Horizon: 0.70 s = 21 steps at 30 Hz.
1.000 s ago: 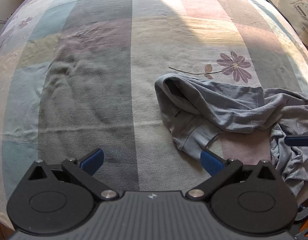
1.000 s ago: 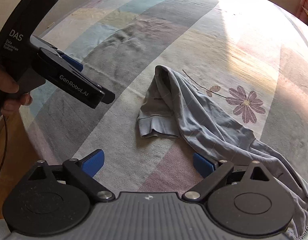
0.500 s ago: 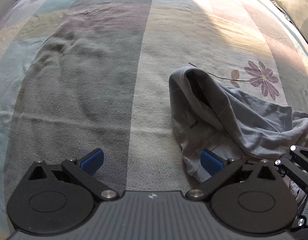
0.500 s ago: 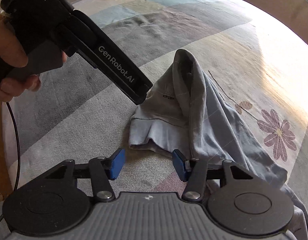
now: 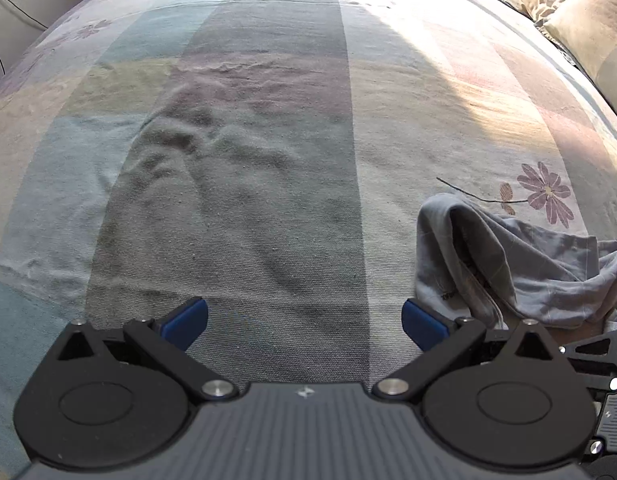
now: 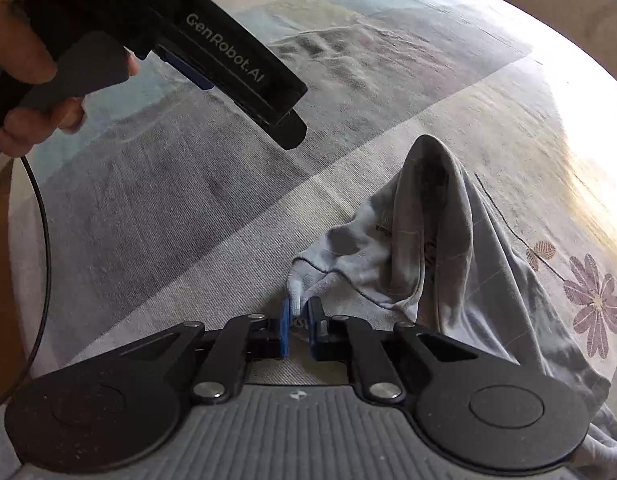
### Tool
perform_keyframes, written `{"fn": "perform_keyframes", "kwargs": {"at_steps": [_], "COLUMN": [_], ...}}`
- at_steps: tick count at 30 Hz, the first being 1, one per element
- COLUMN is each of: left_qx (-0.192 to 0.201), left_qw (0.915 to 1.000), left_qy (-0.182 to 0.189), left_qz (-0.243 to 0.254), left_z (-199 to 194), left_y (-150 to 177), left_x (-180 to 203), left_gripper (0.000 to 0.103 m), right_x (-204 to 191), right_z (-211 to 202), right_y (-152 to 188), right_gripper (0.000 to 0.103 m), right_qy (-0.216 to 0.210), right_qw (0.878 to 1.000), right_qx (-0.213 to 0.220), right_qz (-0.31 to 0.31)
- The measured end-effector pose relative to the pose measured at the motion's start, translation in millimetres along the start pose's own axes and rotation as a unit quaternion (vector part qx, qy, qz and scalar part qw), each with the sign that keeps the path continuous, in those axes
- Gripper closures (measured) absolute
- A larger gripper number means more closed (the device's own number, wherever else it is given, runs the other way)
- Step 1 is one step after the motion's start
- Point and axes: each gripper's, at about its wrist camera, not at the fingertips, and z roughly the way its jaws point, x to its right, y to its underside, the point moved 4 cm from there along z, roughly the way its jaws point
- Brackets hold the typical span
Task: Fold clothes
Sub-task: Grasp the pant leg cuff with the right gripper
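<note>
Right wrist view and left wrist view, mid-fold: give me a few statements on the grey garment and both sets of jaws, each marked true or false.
1. The right gripper has an edge of the grey garment between its jaws. True; the jaws are closing on it.
2. The left gripper grips the garment. False: its jaws stand wide apart over bare bedspread, nothing between them.
3. The garment lies spread out flat. False: it is crumpled, with a fold standing up in a peak.
4. A purple flower print shows on the bedspread beside the garment. True.
5. Pillows lie at the far corner of the bed. True.
</note>
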Motion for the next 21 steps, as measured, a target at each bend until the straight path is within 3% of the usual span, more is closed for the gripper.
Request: {"fn": "perform_keyframes", "kwargs": {"at_steps": [5, 9, 12, 15, 21], "left_qx": [0.008, 0.034, 0.04, 0.034, 0.003], "left_qw": [1.0, 0.9989, 0.9987, 0.9991, 0.9998], "left_qy": [0.001, -0.029, -0.03, -0.023, 0.018], "left_qz": [0.004, 0.016, 0.013, 0.012, 0.002], "left_z": [-10, -21, -22, -16, 3], "left_y": [-14, -27, -33, -32, -8], "left_x": [-38, -67, -84, -90, -71], "left_gripper": [0.0, 0.0, 0.0, 0.0, 0.0], "right_x": [-40, -66, -73, -77, -54], "right_z": [10, 20, 27, 30, 21], "right_y": [-48, -89, -104, -103, -66], "right_gripper": [0.092, 0.091, 0.083, 0.075, 0.073], "right_qy": [-0.049, -0.062, -0.071, -0.071, -0.034], "right_qw": [0.998, 0.994, 0.991, 0.992, 0.996], "right_qx": [0.03, 0.062, 0.063, 0.055, 0.007], "right_qz": [0.033, 0.071, 0.097, 0.091, 0.084]}}
